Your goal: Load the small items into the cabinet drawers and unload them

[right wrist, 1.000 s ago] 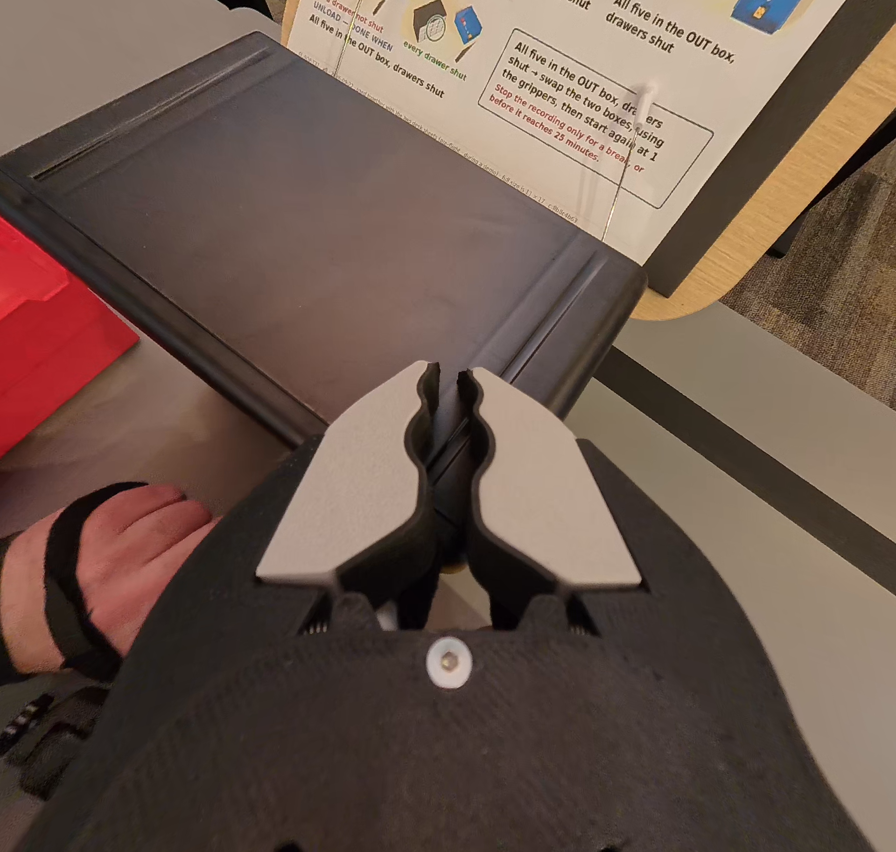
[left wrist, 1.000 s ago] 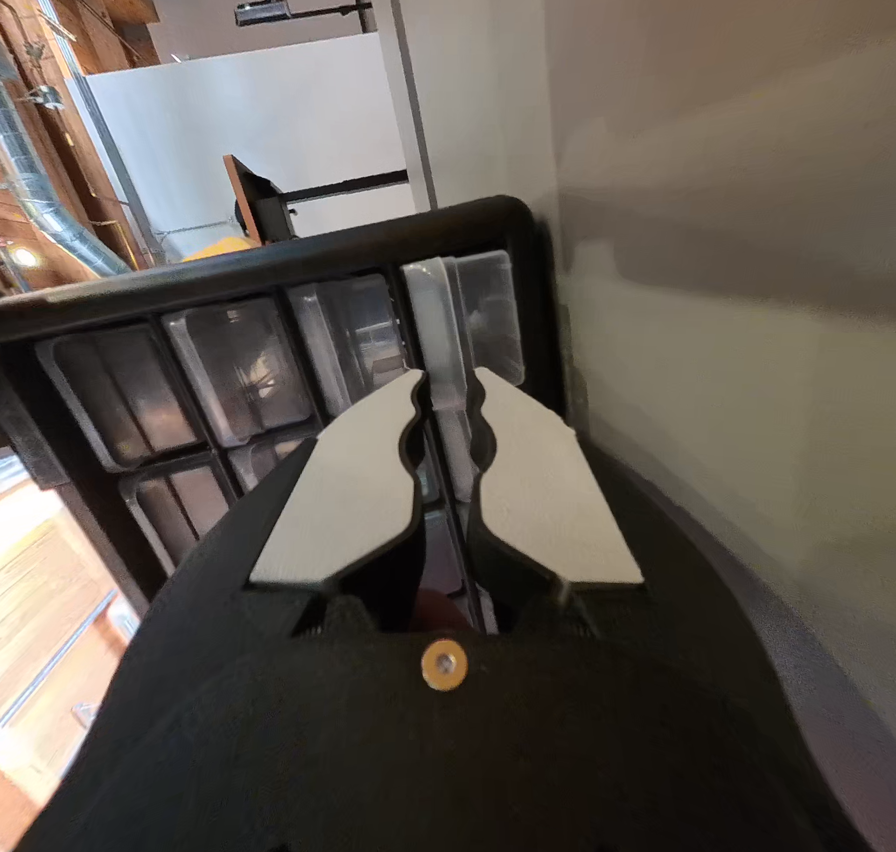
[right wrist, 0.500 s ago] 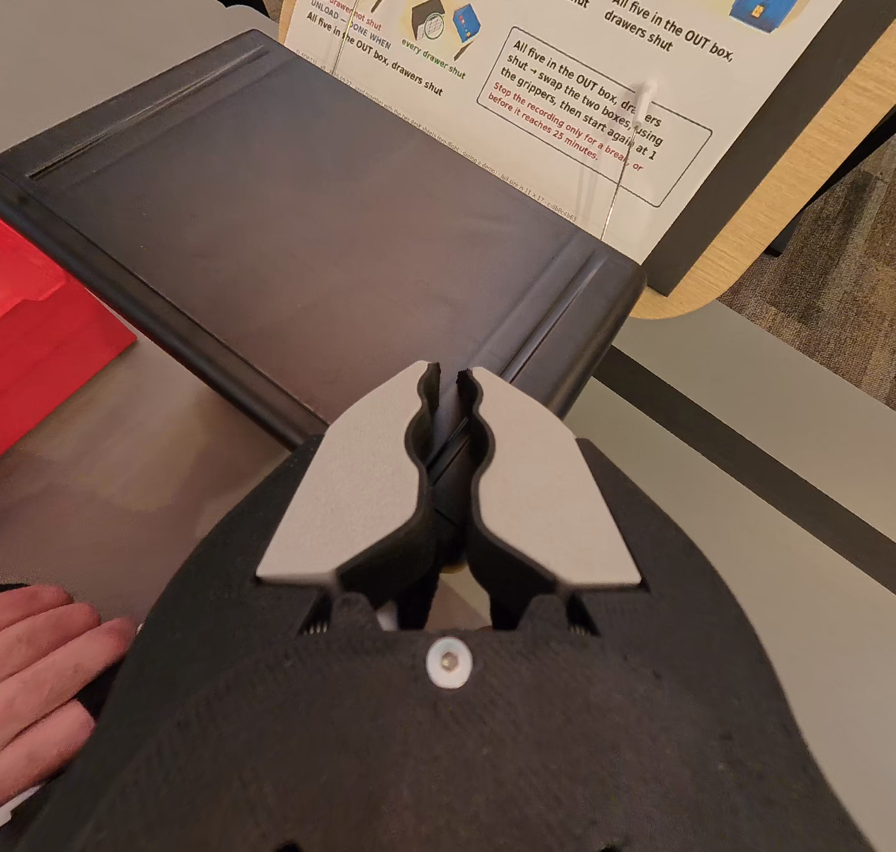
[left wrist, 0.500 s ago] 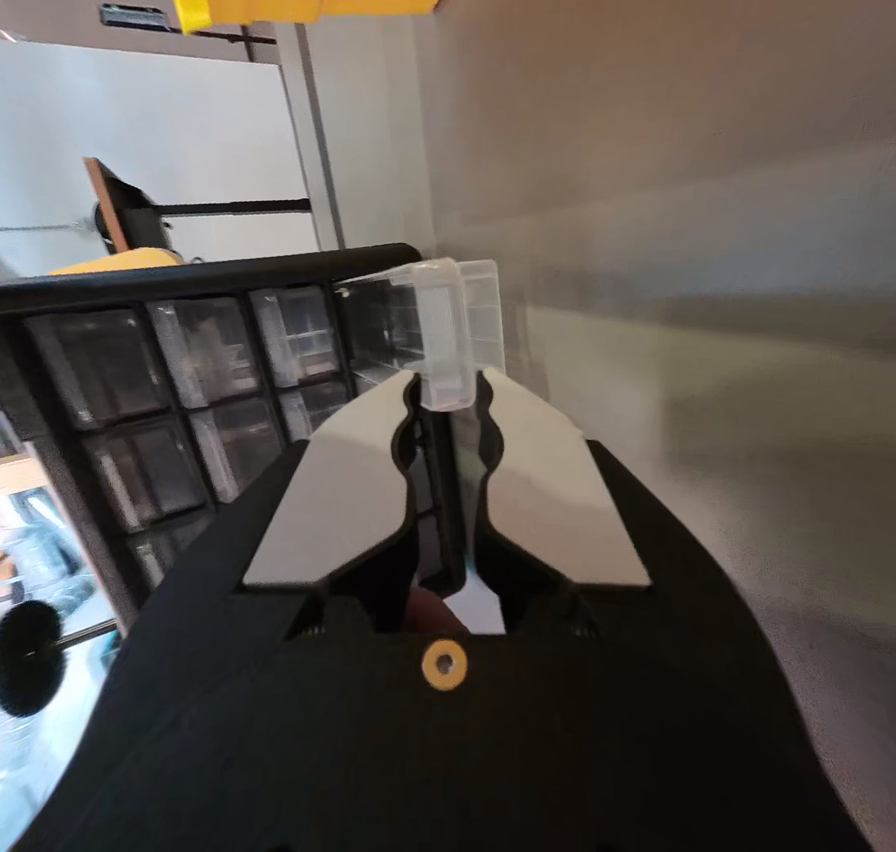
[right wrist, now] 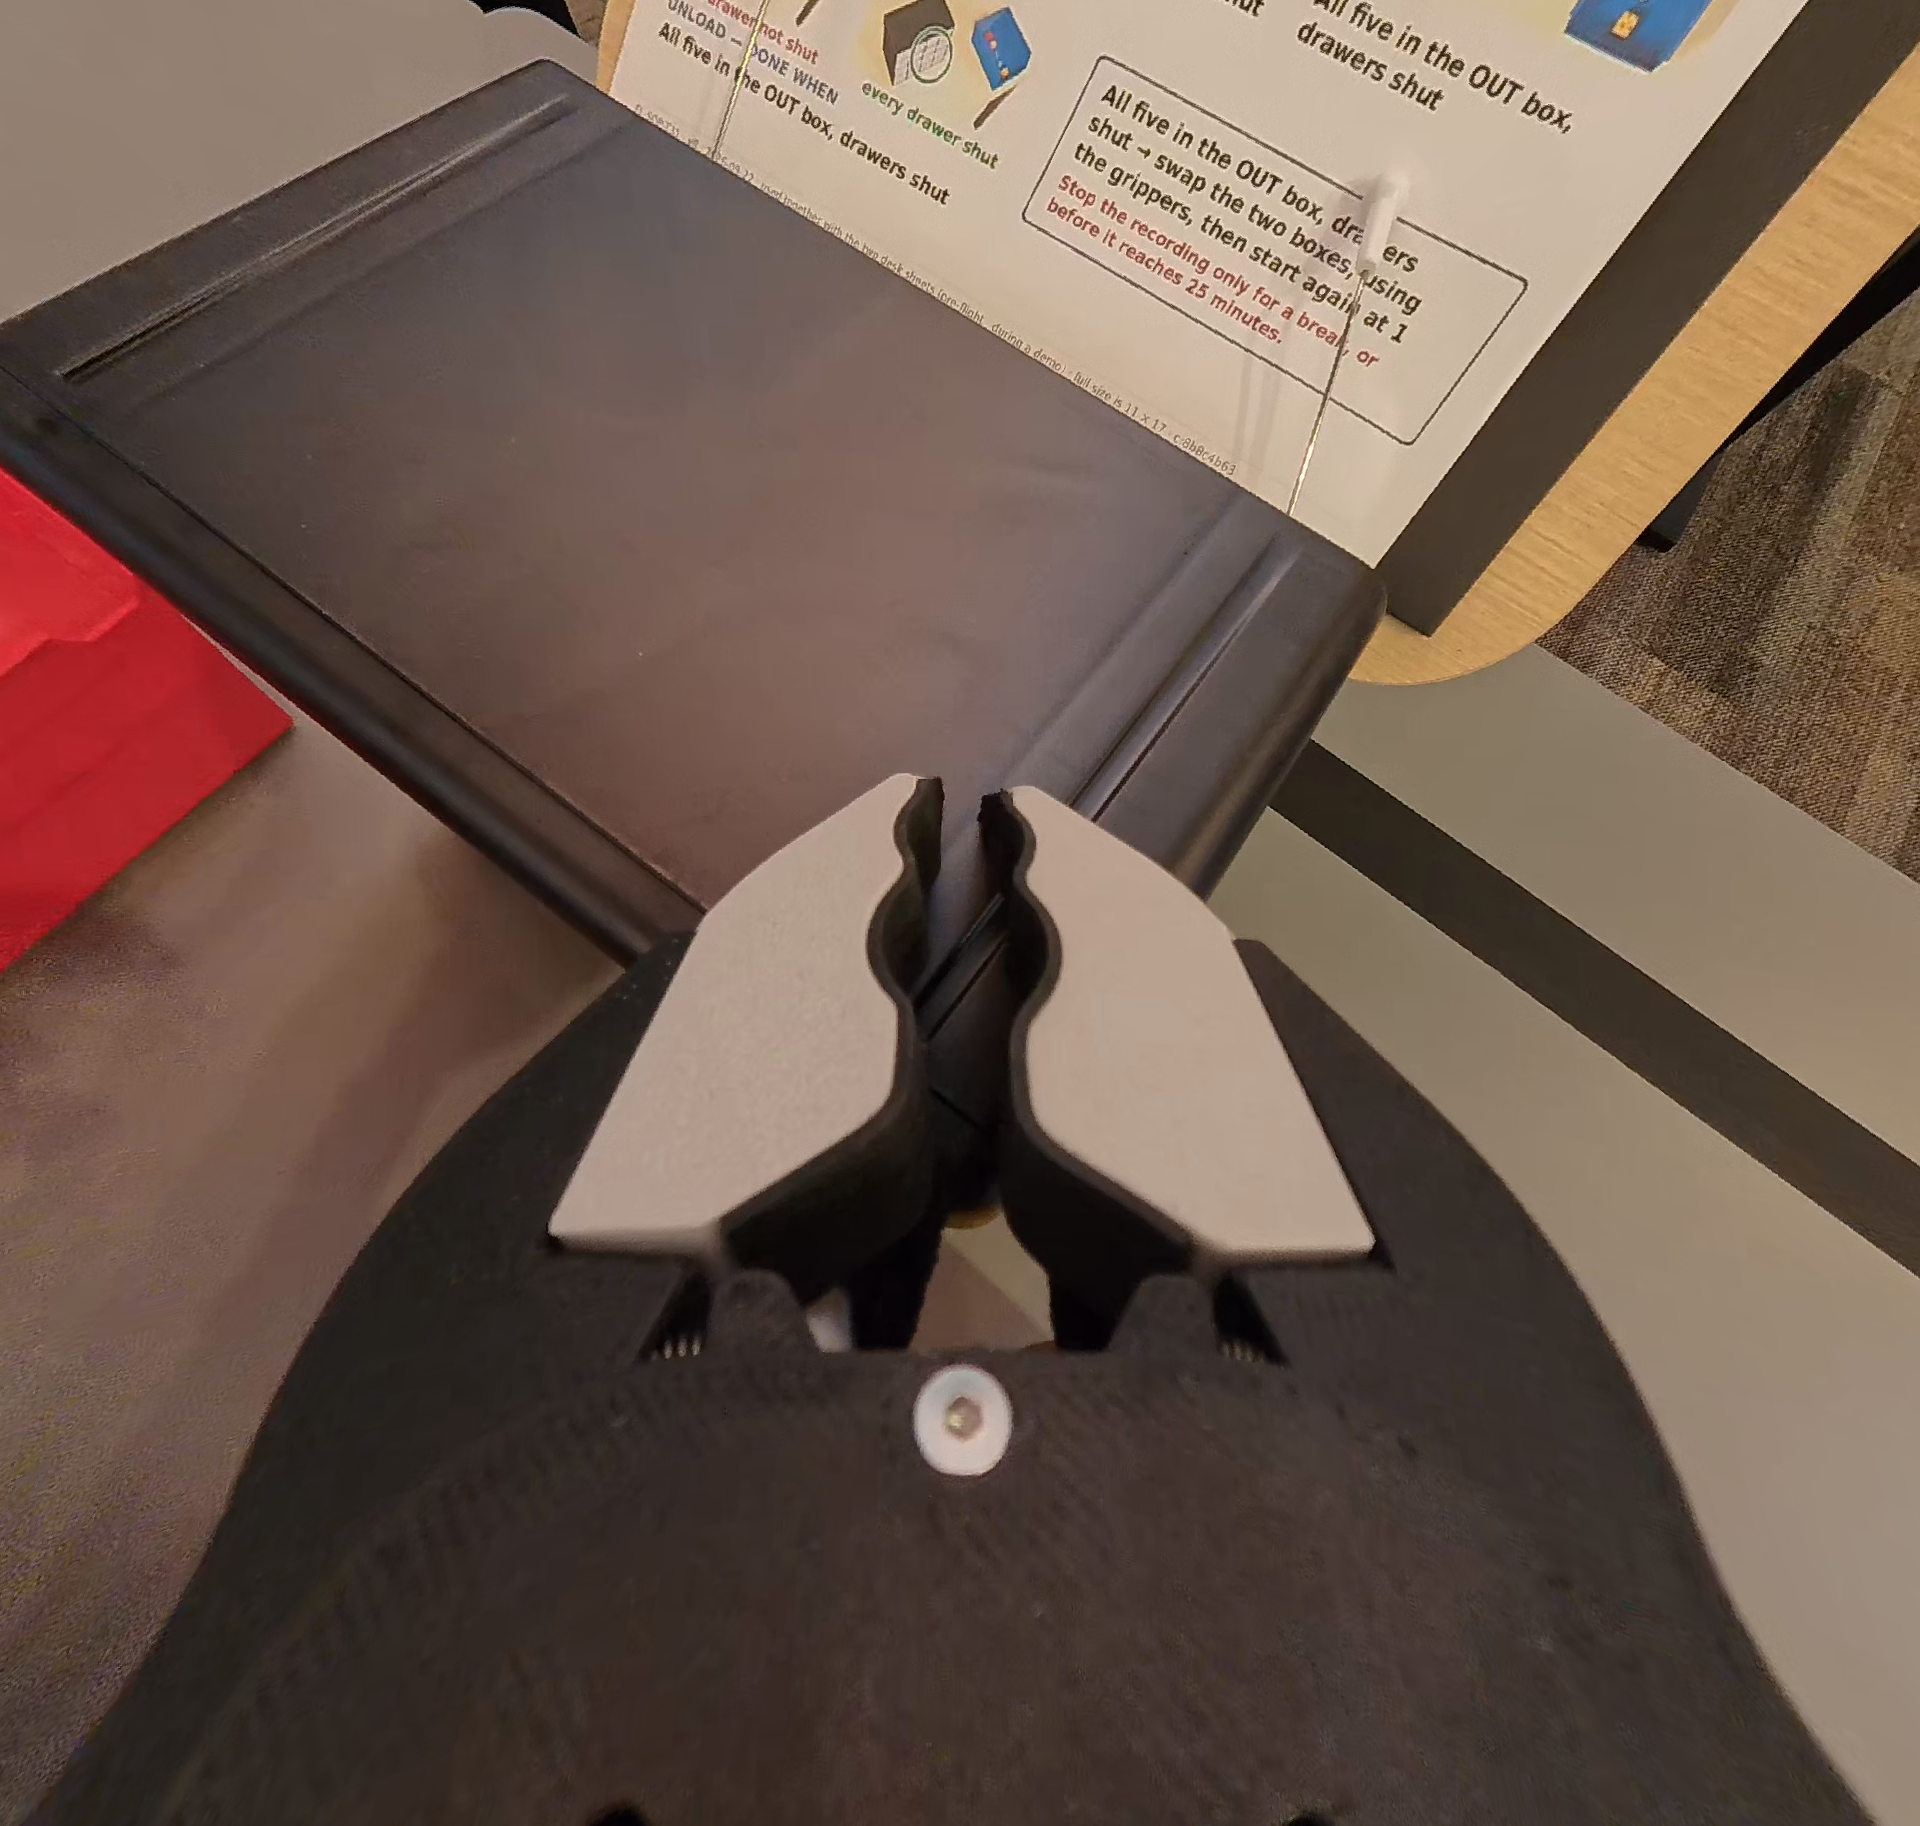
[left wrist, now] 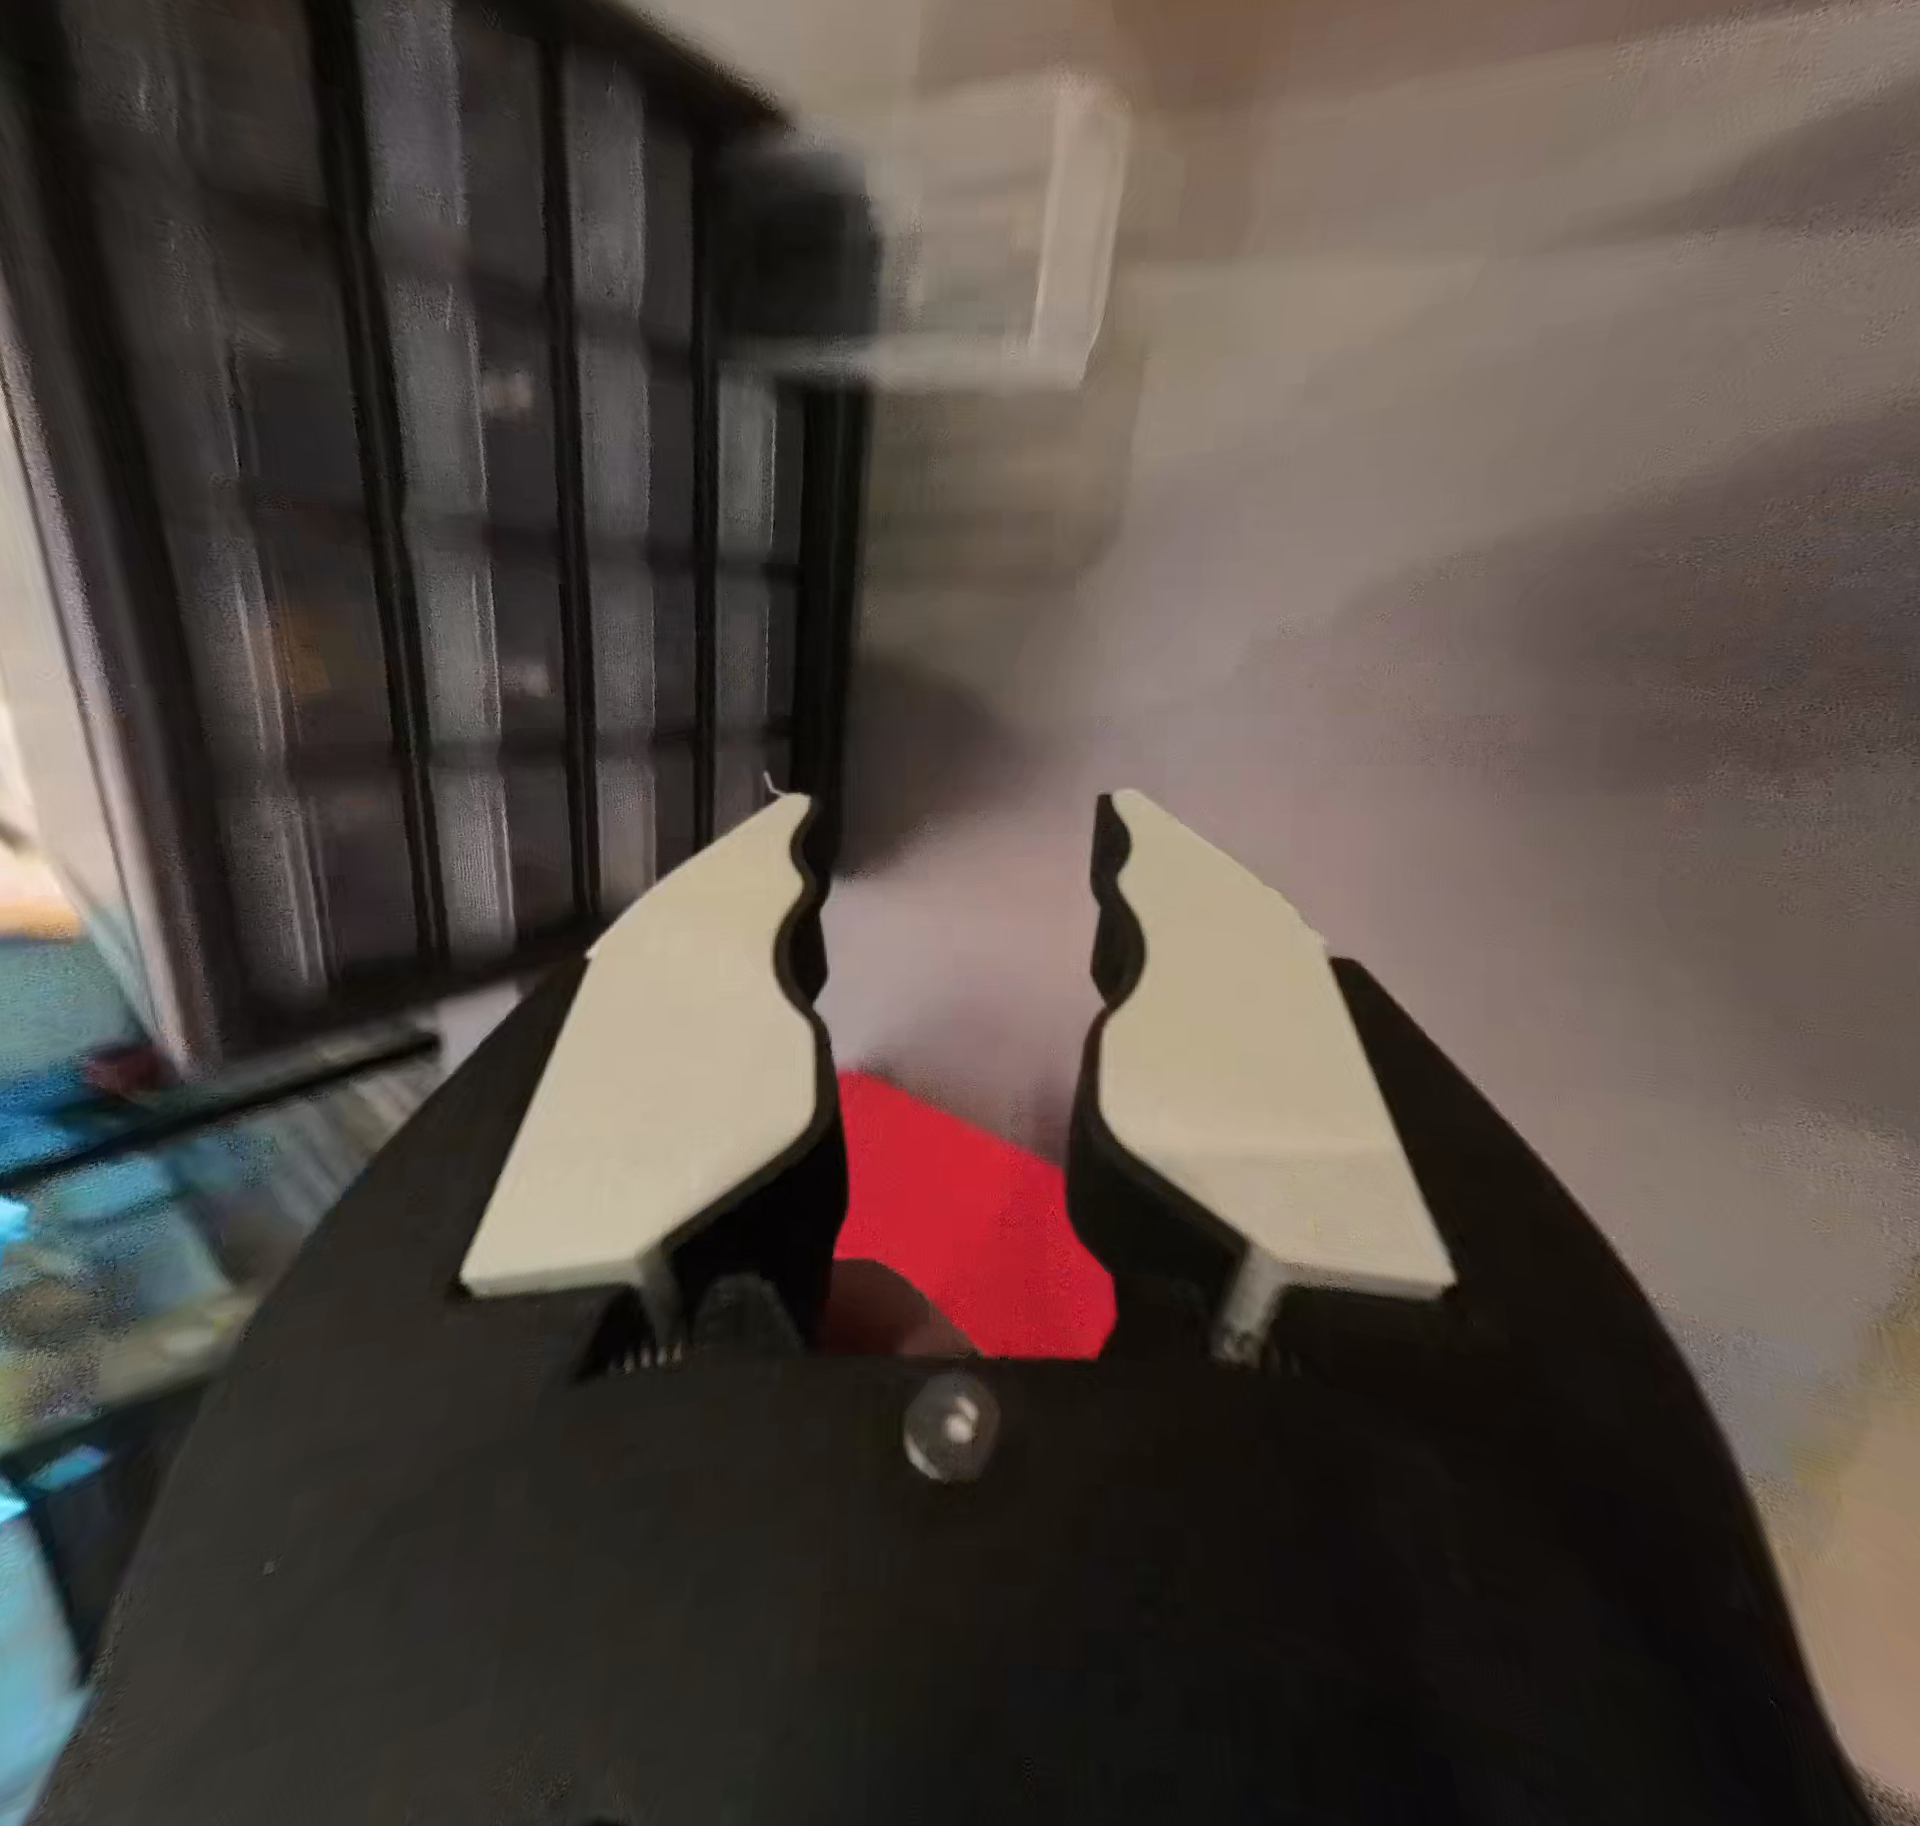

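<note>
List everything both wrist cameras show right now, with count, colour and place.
cabinet: one, black, on the table; its drawer grid shows blurred in the left wrist view
pulled-out drawer: one, clear, top of cabinet, blurred
red bin: one, left of cabinet
instruction sheet: one, white, propped behind cabinet
table: grey, dark stripe
left hand-held gripper: black, pale fingers, open, empty
right hand-held gripper: black, grey fingers, shut, over cabinet's corner
</note>
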Available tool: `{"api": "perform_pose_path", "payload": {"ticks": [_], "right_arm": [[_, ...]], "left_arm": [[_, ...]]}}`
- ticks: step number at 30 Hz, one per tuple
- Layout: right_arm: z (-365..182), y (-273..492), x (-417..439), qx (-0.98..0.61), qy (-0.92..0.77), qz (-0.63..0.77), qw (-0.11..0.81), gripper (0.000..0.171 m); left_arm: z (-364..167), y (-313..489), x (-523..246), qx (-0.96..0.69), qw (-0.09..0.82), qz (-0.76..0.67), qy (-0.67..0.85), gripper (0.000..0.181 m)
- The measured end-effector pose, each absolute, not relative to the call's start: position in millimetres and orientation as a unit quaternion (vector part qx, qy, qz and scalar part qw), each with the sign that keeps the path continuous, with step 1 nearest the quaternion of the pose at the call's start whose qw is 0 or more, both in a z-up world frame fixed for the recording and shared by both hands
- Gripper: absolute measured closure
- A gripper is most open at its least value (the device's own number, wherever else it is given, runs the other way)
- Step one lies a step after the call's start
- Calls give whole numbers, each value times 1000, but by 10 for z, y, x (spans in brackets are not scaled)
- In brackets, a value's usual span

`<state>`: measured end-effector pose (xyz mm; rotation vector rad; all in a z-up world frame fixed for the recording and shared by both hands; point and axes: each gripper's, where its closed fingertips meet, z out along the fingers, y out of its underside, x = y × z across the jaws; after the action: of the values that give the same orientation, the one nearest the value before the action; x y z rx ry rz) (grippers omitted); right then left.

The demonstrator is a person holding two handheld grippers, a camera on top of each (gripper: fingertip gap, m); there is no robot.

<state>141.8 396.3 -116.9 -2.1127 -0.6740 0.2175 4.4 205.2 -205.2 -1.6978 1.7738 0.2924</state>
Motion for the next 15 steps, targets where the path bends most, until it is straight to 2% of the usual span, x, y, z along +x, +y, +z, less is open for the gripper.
{"api": "perform_pose_path", "payload": {"ticks": [3, 8, 12, 15], "right_arm": [[-1169, 3964, 1417, -851, -271, 87, 441, 161], [-1170, 3965, 1418, -851, -271, 87, 441, 161], [-1170, 3967, 1419, -852, -271, 86, 440, 161], [-1170, 3966, 1420, -852, -270, 85, 440, 161]], "left_arm": [[-1921, 2142, -766, -730, 298, 96, 607, 136], [-2487, 1806, -1980, -815, 139, 90, 555, 139], [-3043, 1484, -2476, -849, 47, 85, 519, 143], [-3231, 1414, -2619, -872, 27, 70, 483, 150]]}}
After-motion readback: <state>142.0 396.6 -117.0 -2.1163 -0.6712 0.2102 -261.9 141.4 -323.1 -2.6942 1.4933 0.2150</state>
